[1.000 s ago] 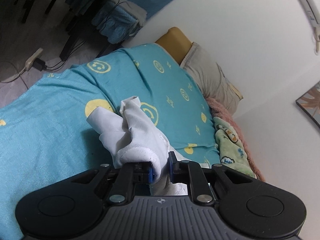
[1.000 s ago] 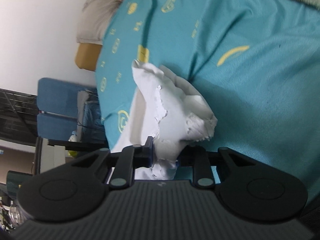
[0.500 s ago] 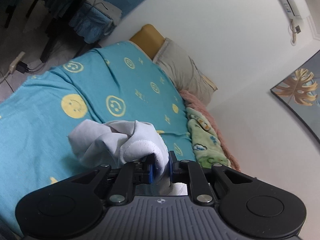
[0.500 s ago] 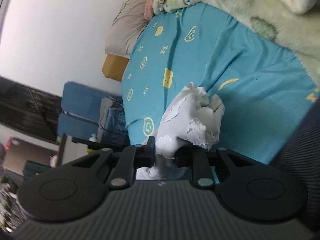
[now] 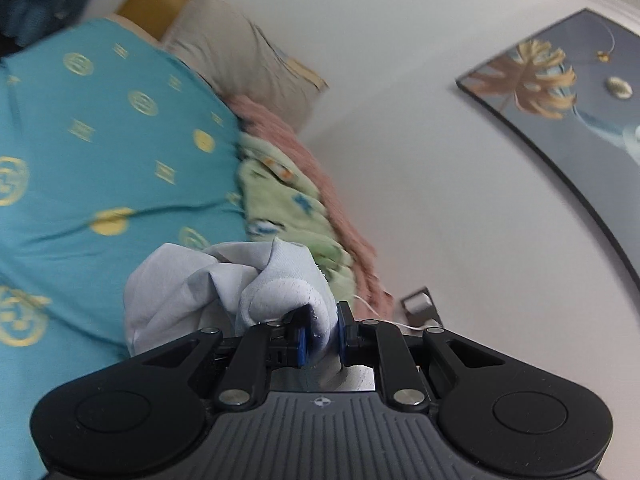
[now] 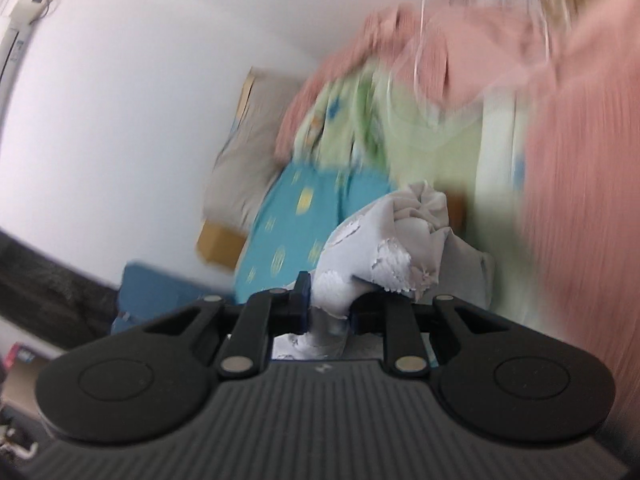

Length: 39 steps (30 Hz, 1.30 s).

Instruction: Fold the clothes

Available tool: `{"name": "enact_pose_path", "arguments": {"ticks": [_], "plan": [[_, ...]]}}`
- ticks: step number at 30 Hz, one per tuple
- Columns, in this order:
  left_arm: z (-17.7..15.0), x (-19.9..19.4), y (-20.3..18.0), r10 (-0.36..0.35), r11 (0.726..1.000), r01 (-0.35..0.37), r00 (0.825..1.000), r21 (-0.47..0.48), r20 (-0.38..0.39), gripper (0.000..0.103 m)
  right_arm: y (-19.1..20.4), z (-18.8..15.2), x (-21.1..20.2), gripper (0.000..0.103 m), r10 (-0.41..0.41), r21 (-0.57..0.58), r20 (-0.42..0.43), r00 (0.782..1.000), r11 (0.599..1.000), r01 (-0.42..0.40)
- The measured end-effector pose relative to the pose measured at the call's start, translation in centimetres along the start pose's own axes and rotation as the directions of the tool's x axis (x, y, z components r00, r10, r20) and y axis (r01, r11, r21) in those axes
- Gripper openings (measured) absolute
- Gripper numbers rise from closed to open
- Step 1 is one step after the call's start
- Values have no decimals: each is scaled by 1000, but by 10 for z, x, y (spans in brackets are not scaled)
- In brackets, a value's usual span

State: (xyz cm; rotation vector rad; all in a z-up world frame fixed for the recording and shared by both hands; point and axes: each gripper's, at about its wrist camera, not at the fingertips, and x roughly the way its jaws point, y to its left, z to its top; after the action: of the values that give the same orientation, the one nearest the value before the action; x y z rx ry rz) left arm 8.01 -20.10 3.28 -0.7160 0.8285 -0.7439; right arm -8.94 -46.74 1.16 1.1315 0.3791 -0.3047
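In the left wrist view, my left gripper (image 5: 320,334) is clenched on a hem of the white garment (image 5: 224,284), which bunches just ahead of it, above the bed (image 5: 100,152). I should pull the cloth taut and level.

In the right wrist view, my right gripper (image 6: 328,306) grasps another part of the garment (image 6: 392,240), also above the bed (image 6: 296,216).
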Motion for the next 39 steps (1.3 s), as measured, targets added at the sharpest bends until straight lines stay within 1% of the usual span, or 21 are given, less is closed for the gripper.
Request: {"name": "enact_pose_path", "arguments": {"ticks": [2,4,8,9,10,12,14,17,18,19,21,23,25,27,29,30,31,33,34,36,39], "plan": [[10,44,-26,-39,999,39,998,-1,-40,15,5,43,-1,21,-14,-28,74,997,999,16],[20,86,-55,-87,996,87,995,6,-56,15,13,81,-7,21,-17,-64,163,986,998,28],[20,147,-98,-179,984,177,983,-38,-50,16,22,137,-23,21,-4,-156,317,948,986,56],[14,161,-103,-189,982,188,981,-19,-47,17,21,144,-26,21,-13,-182,349,937,980,81],[6,171,-104,-186,982,186,982,13,-46,18,17,147,-28,21,-23,-207,373,928,972,108],[-19,195,-97,-142,983,150,986,102,-84,20,2,143,-27,21,-55,-252,400,915,953,168],[-49,211,-72,-87,980,112,984,164,-156,20,-29,126,-22,21,-111,-229,368,923,951,206],[-90,221,-24,11,971,52,965,232,-263,20,-74,100,-15,21,-194,-196,315,929,944,264],[-101,223,-11,28,965,48,959,257,-284,20,-89,92,-12,21,-221,-186,297,929,941,283],[-109,220,-1,23,961,56,959,269,-282,21,-105,83,-9,21,-248,-176,278,928,937,303],[-117,214,15,5,960,71,963,272,-271,30,-131,66,-6,21,-292,-161,249,924,928,336],[-114,211,16,18,959,60,962,278,-273,34,-129,56,-13,22,-283,-164,276,919,928,335],[-110,203,7,46,949,41,963,312,-267,41,-122,58,-17,23,-316,-146,277,908,920,365],[-109,187,-11,79,925,29,961,378,-266,61,-115,58,-21,27,-347,-132,263,900,911,390],[-109,173,-30,113,896,14,959,444,-259,74,-107,58,-28,35,-372,-128,244,896,903,410],[-109,165,-40,125,878,8,961,479,-245,79,-100,55,-34,50,-365,-149,250,897,900,408],[-110,155,-47,133,859,2,965,512,-226,82,-94,53,-40,72,-359,-171,256,898,897,407],[-113,130,-63,139,819,-8,973,573,-186,90,-81,45,-55,89,-332,-221,283,900,891,398],[-114,117,-69,136,804,-8,976,595,-171,92,-73,40,-62,88,-327,-250,294,898,880,403],[-115,87,-81,112,783,-7,985,622,-130,102,-59,29,-76,88,-314,-304,303,900,863,403],[-115,46,-97,96,760,-24,993,650,-75,103,-41,9,-98,88,-291,-362,311,905,844,395]]}}
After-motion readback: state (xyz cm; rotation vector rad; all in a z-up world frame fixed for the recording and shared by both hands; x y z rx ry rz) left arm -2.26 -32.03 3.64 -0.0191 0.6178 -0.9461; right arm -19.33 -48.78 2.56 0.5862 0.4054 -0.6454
